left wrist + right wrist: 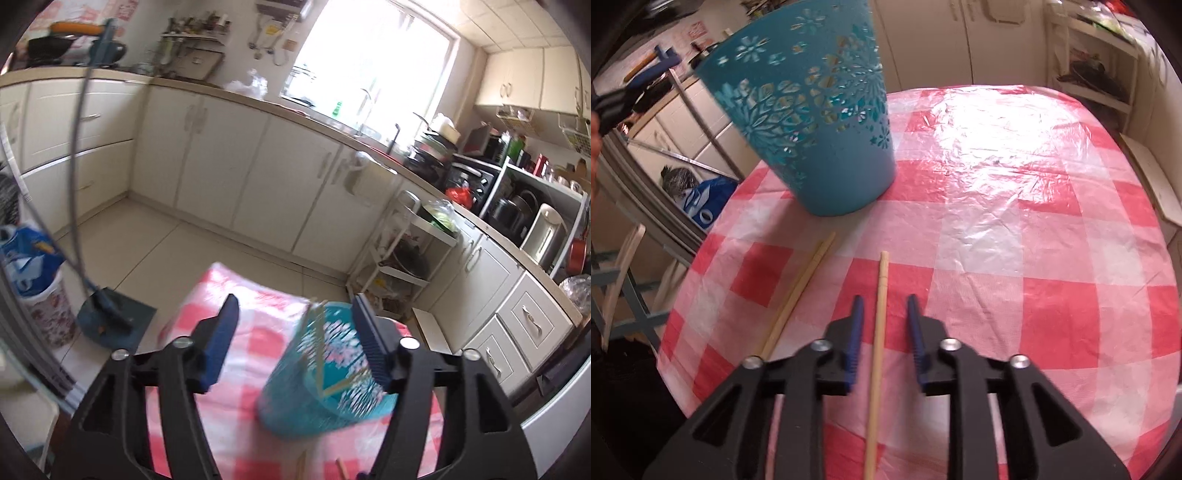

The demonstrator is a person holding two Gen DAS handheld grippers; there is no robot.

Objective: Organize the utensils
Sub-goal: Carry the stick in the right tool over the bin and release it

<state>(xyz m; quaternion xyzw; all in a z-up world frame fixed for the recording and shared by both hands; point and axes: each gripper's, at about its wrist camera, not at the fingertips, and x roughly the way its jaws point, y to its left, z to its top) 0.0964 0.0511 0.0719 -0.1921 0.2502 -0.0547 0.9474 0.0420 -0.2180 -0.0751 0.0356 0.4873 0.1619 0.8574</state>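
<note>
A teal cut-out holder (816, 122) stands on the red-and-white checked tablecloth (1015, 221), leaning left in the right wrist view. In the left wrist view the holder (325, 373) is blurred, with chopsticks inside it. My left gripper (295, 343) is open above the table, its right finger (369, 343) in front of the holder's rim. My right gripper (884, 321) is open, low over the cloth, with a single wooden chopstick (877, 354) lying between its fingers. A pair of chopsticks (798, 295) lies to its left.
White kitchen cabinets (221, 155) line the far wall. A white rack (402, 258) stands past the table's far right. A floral bin (44, 295) and a blue dustpan (110, 317) are on the floor at left. A chair (624, 280) stands by the table's left edge.
</note>
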